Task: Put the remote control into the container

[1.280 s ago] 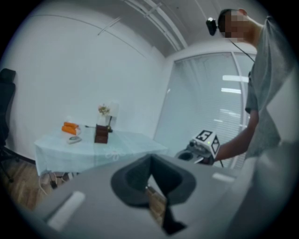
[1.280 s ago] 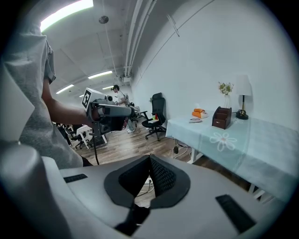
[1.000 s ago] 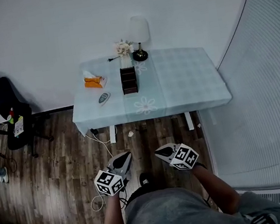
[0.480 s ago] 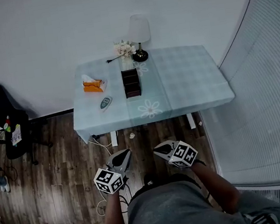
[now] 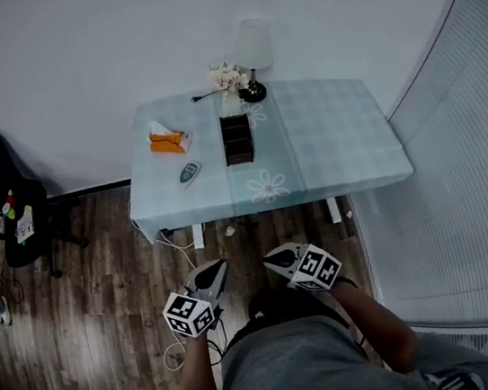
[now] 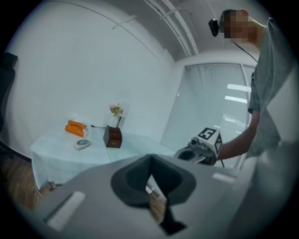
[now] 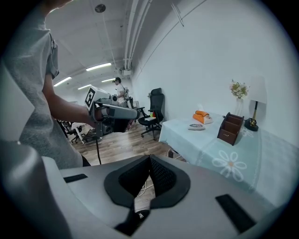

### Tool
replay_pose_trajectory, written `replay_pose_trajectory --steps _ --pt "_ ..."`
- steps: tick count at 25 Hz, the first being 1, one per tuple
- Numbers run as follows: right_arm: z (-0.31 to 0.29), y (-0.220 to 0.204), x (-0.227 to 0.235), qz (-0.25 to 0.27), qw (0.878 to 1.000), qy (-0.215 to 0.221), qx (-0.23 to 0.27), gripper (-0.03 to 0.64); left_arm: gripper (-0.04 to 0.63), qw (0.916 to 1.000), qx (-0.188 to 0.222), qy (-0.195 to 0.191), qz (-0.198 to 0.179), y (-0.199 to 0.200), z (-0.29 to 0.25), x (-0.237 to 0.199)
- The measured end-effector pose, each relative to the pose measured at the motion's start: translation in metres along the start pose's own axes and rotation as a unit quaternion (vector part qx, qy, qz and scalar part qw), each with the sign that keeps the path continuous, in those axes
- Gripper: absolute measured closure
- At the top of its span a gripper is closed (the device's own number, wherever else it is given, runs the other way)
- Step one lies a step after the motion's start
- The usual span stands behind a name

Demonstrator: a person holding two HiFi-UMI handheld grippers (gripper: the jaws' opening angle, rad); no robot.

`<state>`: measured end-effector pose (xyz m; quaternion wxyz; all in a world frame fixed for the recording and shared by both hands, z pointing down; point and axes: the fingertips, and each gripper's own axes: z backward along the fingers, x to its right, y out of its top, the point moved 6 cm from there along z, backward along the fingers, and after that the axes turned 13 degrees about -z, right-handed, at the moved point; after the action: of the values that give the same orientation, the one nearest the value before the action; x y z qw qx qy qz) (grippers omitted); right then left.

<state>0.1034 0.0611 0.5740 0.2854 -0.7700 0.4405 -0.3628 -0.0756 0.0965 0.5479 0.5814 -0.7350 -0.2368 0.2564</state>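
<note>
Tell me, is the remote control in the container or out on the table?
Out. In the head view the remote control lies flat on the tablecloth, left of the brown container and apart from it.

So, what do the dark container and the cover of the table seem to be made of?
The container looks like dark brown wood or wood-look board, matt: flat panels, no shine. The table cover looks like thin cloth or plastic sheet, pale green with printed flowers: it hangs over the edges.

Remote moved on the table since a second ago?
No. The remote control still lies left of the container, in front of the tissue box.
</note>
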Motion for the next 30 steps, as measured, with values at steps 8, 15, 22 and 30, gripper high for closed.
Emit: replay_pose_trajectory --steps 8,15,22,30 --pt "-0.013 0.011 0.005 0.001 1.0 0.007 0.007 0.6 0.595 0.9999 -0.012 0.001 0.006 -0.007 -0.003 -0.01" --pt "-0.016 0.02 0.022 -0.01 1.0 0.012 0.009 0.6 0.595 0.9997 -0.009 0.018 0.009 -0.002 -0.004 -0.017" --pt "-0.029 0.036 0.039 0.006 1.0 0.024 0.006 0.6 0.595 0.9993 -0.021 0.031 0.004 0.003 -0.009 -0.04" --pt "-0.037 0.052 0.076 0.007 0.999 0.041 0.003 0.6 0.595 0.9984 -0.042 0.038 0.001 0.011 -0.033 -0.064"
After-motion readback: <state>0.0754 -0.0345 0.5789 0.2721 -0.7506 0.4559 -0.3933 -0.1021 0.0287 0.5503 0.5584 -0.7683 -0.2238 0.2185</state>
